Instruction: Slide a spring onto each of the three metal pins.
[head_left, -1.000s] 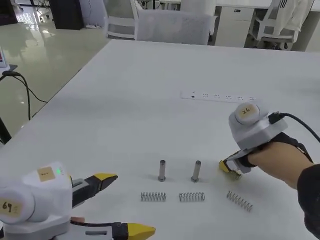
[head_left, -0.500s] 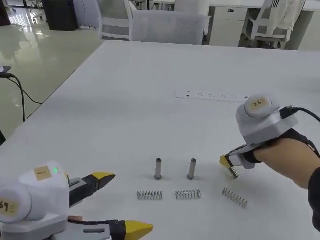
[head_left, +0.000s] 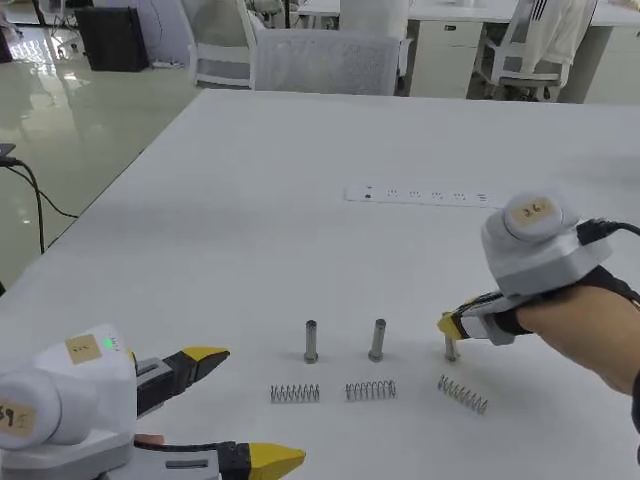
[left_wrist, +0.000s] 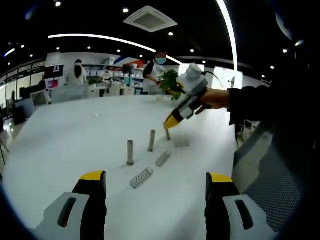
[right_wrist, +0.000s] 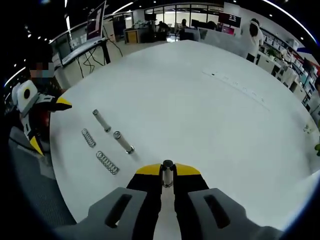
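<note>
Two metal pins (head_left: 311, 341) (head_left: 378, 340) stand upright on the white table (head_left: 300, 230). A third pin (head_left: 451, 347) stands upright to their right, and my right gripper (head_left: 450, 326) is shut on it; in the right gripper view that pin (right_wrist: 167, 170) sits between the yellow tips. Three springs (head_left: 295, 394) (head_left: 371, 390) (head_left: 463, 394) lie flat in a row just in front of the pins. At the near left my left gripper (head_left: 240, 408) is open and holds nothing. The left gripper view has the pins (left_wrist: 130, 152) (left_wrist: 151, 140) and springs (left_wrist: 141, 177) ahead of its gripper (left_wrist: 155, 180).
A white power strip (head_left: 420, 195) lies across the table beyond the pins. Chairs (head_left: 325, 60) stand at the far edge. A dark cable (head_left: 30, 190) runs over the floor to the left. People stand in the background of the left gripper view.
My right gripper has turned the third pin from tilted to upright, its foot now on the table right of the other two. The left gripper has held still.
</note>
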